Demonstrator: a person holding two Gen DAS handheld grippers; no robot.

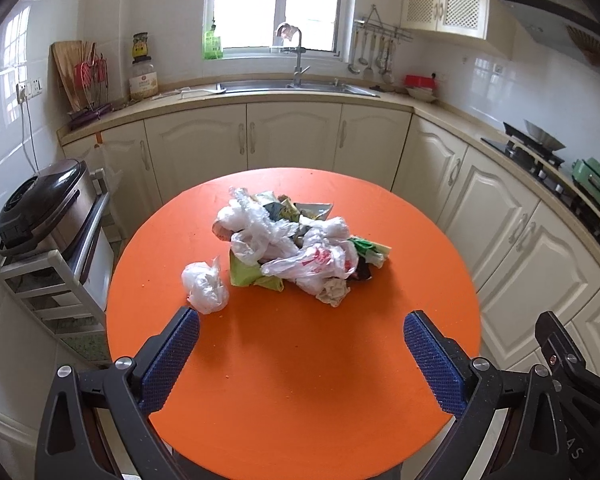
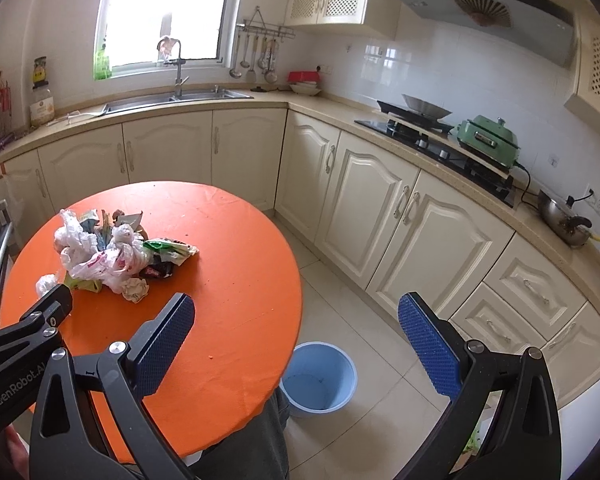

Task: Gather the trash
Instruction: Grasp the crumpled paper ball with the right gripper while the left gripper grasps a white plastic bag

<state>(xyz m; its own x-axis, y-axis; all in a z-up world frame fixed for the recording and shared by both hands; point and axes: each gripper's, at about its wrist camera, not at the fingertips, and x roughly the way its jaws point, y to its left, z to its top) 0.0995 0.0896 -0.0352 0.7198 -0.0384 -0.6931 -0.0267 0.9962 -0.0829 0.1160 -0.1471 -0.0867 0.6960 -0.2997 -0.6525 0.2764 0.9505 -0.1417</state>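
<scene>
A pile of trash (image 1: 296,242), made of crumpled plastic bags, wrappers and paper, lies on the round orange table (image 1: 292,360). A separate balled white plastic bag (image 1: 205,286) lies left of the pile, just beyond my left gripper's left fingertip. My left gripper (image 1: 302,330) is open and empty above the table's near half. My right gripper (image 2: 296,312) is open and empty over the table's right edge; the pile (image 2: 112,254) lies to its left. A light blue bin (image 2: 319,378) stands on the floor beside the table (image 2: 228,280).
Cream kitchen cabinets (image 2: 380,208) run around the room with a sink (image 1: 288,88) and a stove (image 2: 428,132) on the counter. A rice cooker (image 1: 44,208) sits on a rack left of the table. The left gripper's body (image 2: 20,344) shows in the right wrist view.
</scene>
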